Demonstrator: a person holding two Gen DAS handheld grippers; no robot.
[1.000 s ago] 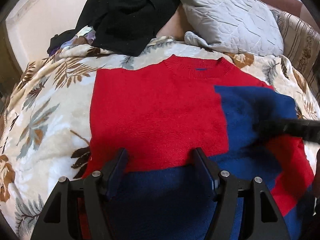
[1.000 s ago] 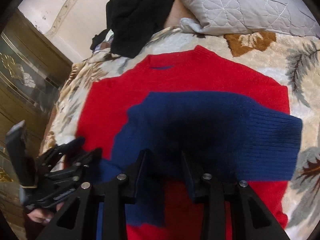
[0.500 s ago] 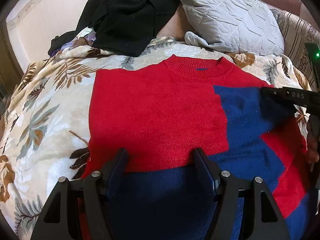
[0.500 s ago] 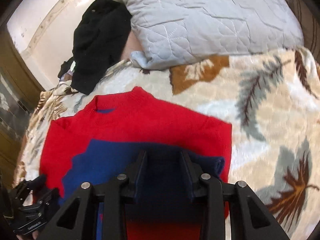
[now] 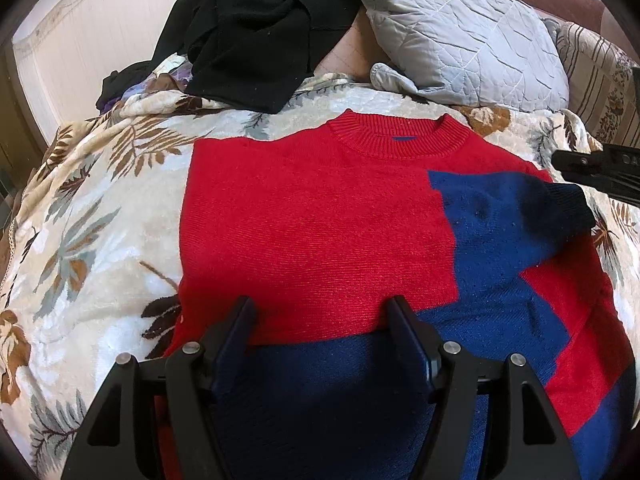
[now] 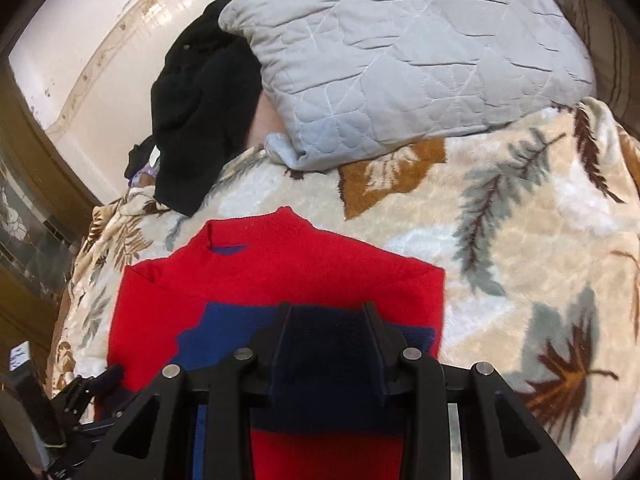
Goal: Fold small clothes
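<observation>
Two black fingers (image 5: 404, 328) of the left gripper (image 5: 322, 322) are standing wide apart in the left wrist view, hovering over the red and blue sweater (image 5: 320, 224), which is lying flat on the leaf-patterned blanket (image 5: 92, 240) of the bed. Its blue sleeve (image 5: 520, 216) is lying folded across the chest. Beyond are sitting a grey pillow (image 5: 460, 32) and black clothes (image 5: 256, 28).

From the right wrist view, the right gripper (image 6: 326, 320) is showing narrow-set fingers (image 6: 376, 332) with the dark blue cuff (image 6: 324, 344) lying between them; whether they are pressing it I cannot tell.
</observation>
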